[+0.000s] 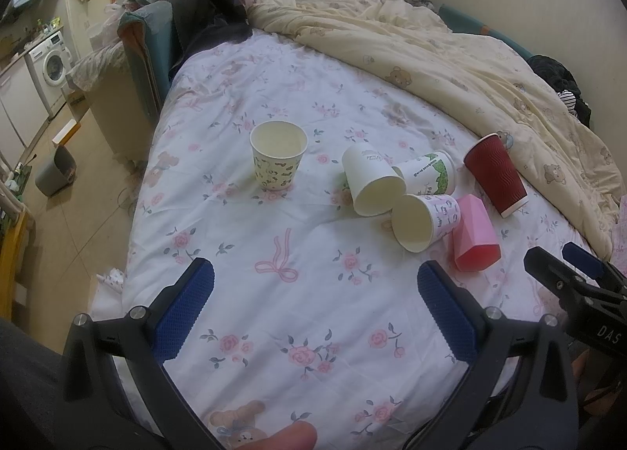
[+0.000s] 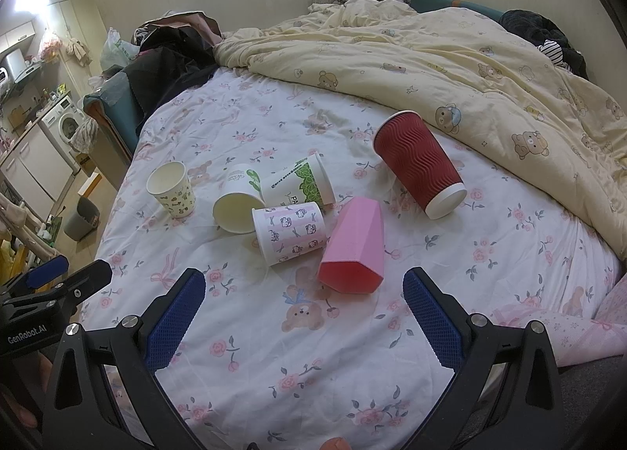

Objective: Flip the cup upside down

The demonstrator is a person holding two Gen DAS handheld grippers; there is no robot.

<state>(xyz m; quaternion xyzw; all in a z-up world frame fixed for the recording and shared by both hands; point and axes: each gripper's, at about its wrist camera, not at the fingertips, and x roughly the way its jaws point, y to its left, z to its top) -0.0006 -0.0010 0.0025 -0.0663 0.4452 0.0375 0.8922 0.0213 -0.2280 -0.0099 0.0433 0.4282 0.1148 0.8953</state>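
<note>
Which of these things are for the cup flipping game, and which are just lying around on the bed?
For the job:
yellow patterned cup, standing upright
left gripper and right gripper, both open

Just lying about:
red ribbed cup, on its side
pink faceted cup, on its side
cream bear quilt
washing machine

Four paper cups (image 2: 171, 194), one red ripple cup (image 2: 419, 164), one pink faceted cup (image 2: 354, 244), two grippers (image 2: 303, 305)
</note>
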